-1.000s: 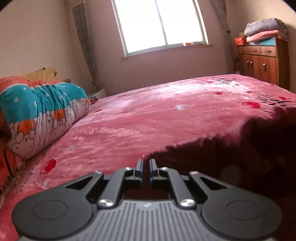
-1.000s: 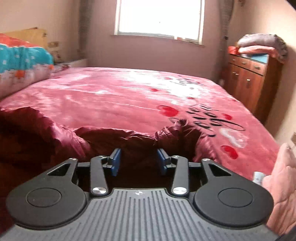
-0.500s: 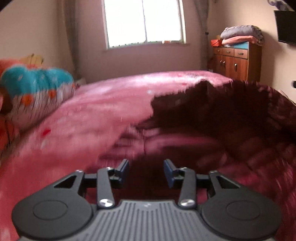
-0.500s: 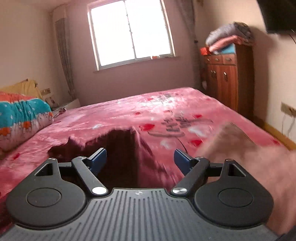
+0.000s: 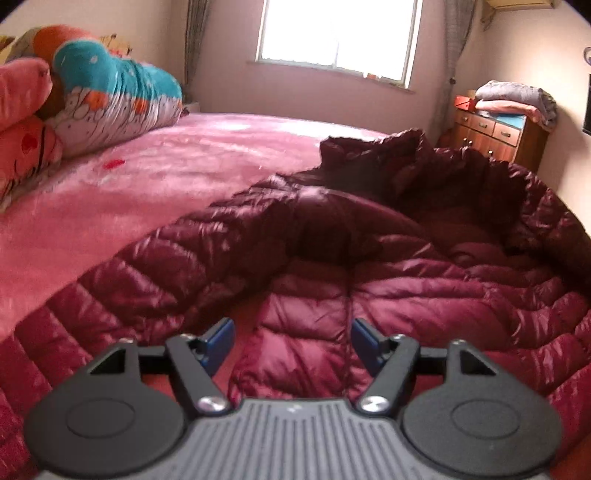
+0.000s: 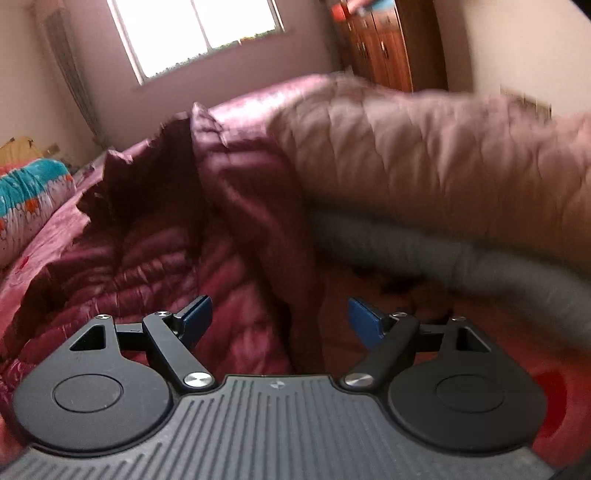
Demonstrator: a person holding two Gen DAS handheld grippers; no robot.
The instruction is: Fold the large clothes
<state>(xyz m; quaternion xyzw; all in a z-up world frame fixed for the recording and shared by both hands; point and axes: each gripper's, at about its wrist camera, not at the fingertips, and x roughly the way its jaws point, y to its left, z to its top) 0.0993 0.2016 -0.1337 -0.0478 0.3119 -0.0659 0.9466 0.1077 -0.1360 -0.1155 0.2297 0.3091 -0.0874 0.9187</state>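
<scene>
left tool point(image 5: 291, 345) is hovering low over the maroon puffer jacket point(image 5: 369, 266), jaws apart and just been opening wider, blue pads point(image 5: 218, 341) clear of the fabric, nothing clamped; a quilted panel with a centre seam is lying just ahead between the jaws but not touched. jacket is lying spread and rumpled on the bed point(image 5: 155, 184), over the pink blanket, collar end bunching up toward the far side. right tool point(image 6: 277, 321) is also standing wide apart, jaws just been opening, gripping nothing; a fold of the same jacket point(image 6: 236, 206) is standing up ahead of it, roughly in line with the gap. to its right in the right wrist view a tan quilted garment point(image 6: 424, 155) is sitting on top of a grey one point(image 6: 480, 266), both blurred, touching or overlapping the jacket edge, can't tell which. teal patterned quilt roll point(image 5: 118, 92) is sitting at the left side of the bed, well apart from the jacket. window point(image 5: 340, 33) is showing on the far wall, wooden cabinet point(image 5: 506, 136) at the right with folded blankets point(image 5: 513, 98) stacked on top
</scene>
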